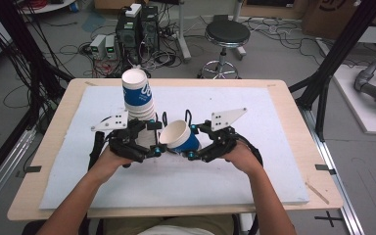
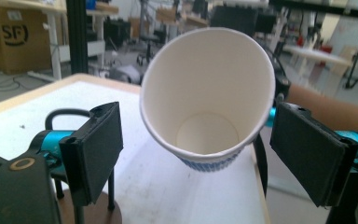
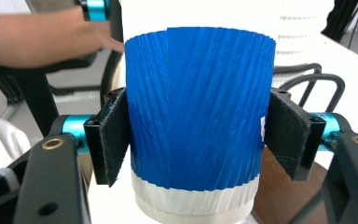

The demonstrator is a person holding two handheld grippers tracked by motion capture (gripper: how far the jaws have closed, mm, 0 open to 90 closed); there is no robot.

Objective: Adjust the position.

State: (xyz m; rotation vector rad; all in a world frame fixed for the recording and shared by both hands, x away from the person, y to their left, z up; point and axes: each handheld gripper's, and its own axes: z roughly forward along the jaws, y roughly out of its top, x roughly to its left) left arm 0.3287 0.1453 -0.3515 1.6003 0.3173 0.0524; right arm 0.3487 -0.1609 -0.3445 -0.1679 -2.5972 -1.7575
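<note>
Item: blue ribbed paper cup [image 1: 178, 136], white inside, lying tilted with its mouth toward the left, held above the bench [image 1: 54, 147] between your two hands. Your right tongs [image 1: 192, 143] are clenched on its blue wall; the right gripper view shows both pads pressed against the ribbing and a white band at the cup's base. Your left tongs [image 2: 196, 154] stand released, pads apart either side of the cup's open mouth, touching nothing. Just left and farther off: stack of cups [image 1: 138, 98], leaning, with blue print too blurred to read. Left gripper view: cardboard box [image 2: 9, 39] marked "SF".
</note>
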